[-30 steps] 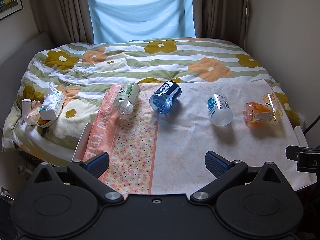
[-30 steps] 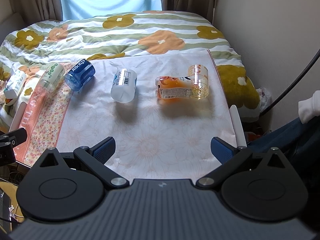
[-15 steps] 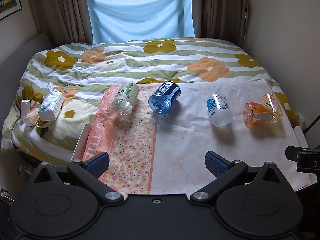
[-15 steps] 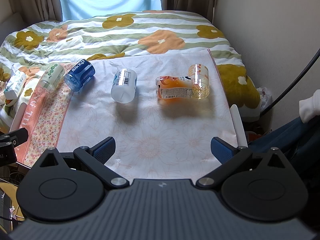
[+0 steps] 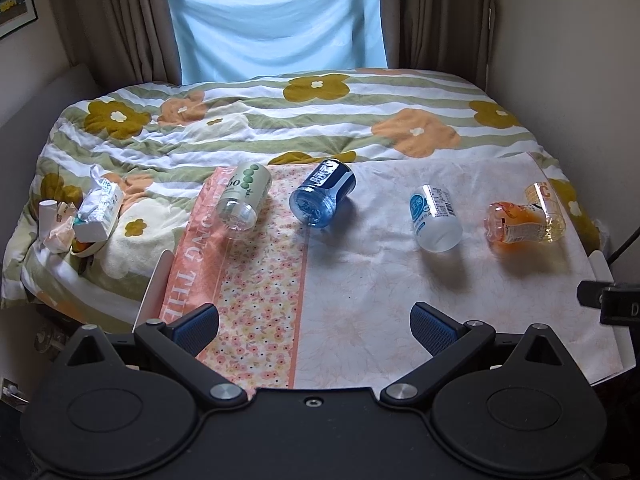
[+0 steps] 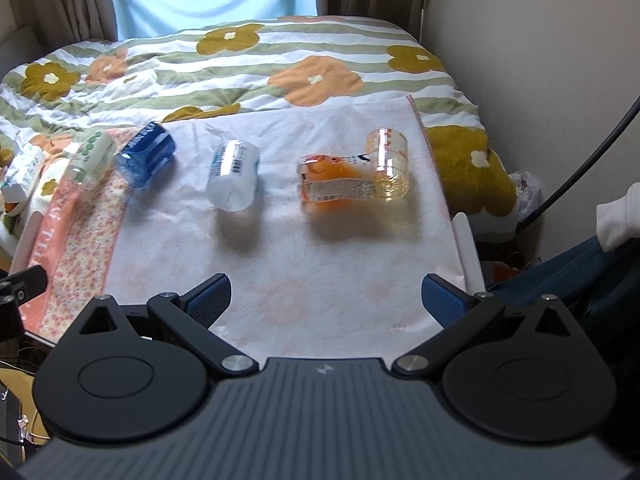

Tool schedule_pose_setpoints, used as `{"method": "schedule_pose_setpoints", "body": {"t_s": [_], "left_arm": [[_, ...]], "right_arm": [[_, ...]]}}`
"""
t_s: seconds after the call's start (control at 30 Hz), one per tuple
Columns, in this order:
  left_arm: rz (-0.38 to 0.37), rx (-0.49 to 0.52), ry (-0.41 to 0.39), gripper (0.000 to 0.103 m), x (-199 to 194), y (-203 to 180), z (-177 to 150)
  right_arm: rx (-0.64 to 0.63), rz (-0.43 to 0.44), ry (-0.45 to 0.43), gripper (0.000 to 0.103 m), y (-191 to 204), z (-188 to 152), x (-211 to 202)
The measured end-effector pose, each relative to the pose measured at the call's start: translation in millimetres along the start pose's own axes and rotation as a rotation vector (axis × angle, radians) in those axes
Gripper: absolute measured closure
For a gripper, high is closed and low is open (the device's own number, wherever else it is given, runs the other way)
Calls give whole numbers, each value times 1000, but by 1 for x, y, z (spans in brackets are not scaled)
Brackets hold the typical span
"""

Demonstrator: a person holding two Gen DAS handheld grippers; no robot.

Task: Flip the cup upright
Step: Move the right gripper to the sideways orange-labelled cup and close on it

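Observation:
Several plastic cups lie on their sides in a row on a cloth-covered board (image 5: 360, 300). From left: a green-dotted cup (image 5: 243, 195) (image 6: 91, 157), a blue cup (image 5: 323, 193) (image 6: 147, 155), a clear white-labelled cup (image 5: 435, 218) (image 6: 234, 175), an orange cup (image 5: 514, 222) (image 6: 334, 182) and a pale yellow cup (image 5: 546, 208) (image 6: 388, 164) touching it. My left gripper (image 5: 314, 326) is open and empty near the board's front edge, below the blue cup. My right gripper (image 6: 326, 300) is open and empty, below the orange cup.
The board rests on a bed with a flowered quilt (image 5: 304, 120). A tissue pack (image 5: 100, 210) and crumpled paper (image 5: 56, 224) lie at the left. A wall (image 6: 540, 60) and a black cable (image 6: 580, 168) are at the right.
Both views have shifted very slightly; the cups lie where they were and both grippers stay open.

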State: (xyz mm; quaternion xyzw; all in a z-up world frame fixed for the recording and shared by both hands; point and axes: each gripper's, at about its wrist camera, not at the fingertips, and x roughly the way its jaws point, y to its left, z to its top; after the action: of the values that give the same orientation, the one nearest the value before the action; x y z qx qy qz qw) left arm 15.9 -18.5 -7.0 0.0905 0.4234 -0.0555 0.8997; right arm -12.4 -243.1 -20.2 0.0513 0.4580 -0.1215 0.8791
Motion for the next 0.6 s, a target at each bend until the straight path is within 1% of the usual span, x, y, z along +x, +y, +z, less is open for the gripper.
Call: {"method": "schedule_pose_setpoints", "body": {"t_s": [0.27,0.6], "left_arm": [[-8,29,42,0,21,-25,12],[-15,35,100,0,58,-62,28]], "right_arm": [[9,-13,29,0,-40,28,36],[32,5,28,0,-92,92,108]]}}
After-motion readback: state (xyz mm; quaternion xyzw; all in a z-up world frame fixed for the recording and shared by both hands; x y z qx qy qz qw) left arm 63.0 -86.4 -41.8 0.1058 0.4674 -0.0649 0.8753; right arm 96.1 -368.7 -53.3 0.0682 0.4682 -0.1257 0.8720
